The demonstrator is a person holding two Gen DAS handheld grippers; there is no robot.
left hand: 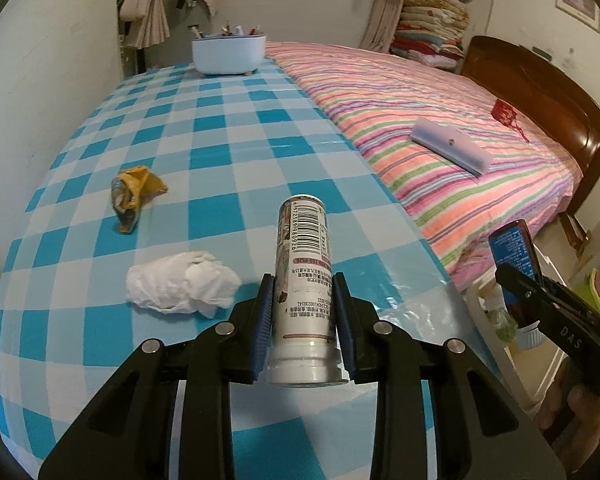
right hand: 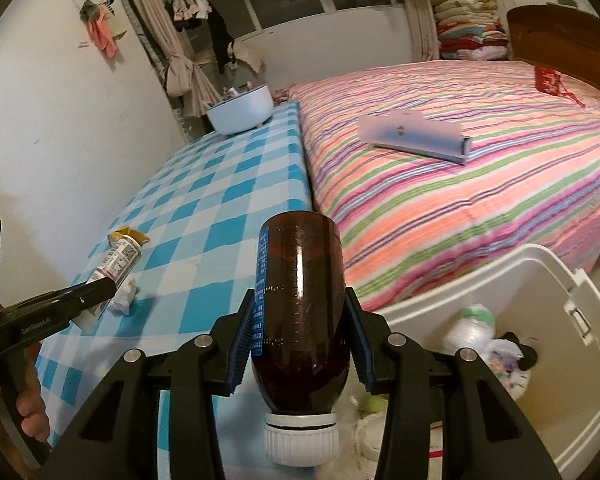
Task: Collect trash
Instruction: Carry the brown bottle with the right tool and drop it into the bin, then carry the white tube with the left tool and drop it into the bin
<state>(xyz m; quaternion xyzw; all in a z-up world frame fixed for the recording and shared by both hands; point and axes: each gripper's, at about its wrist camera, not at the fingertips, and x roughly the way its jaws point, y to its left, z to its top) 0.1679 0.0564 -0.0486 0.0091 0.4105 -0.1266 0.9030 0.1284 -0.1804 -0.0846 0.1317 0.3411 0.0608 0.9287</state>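
Where the blue-and-white checked table (left hand: pixel 228 128) meets the striped bed (left hand: pixel 440 120), a white tub of small items (left hand: pixel 228 54) stands at the far end near a curtained window. A crumpled tissue (left hand: pixel 180 286) and a yellow wrapper (left hand: pixel 134 194) lie on the cloth. The left gripper (left hand: pixel 304 312) clamps a white can (left hand: pixel 304 276) over the table — the right gripper (right hand: pixel 300 340) clamps a brown bottle (right hand: pixel 302 304), cap toward the camera, beside a white bin (right hand: pixel 540 344) holding trash.

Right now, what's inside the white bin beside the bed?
The white bin holds a clear plastic bottle, crumpled bags and something black. The right gripper and its brown bottle hide the near side.
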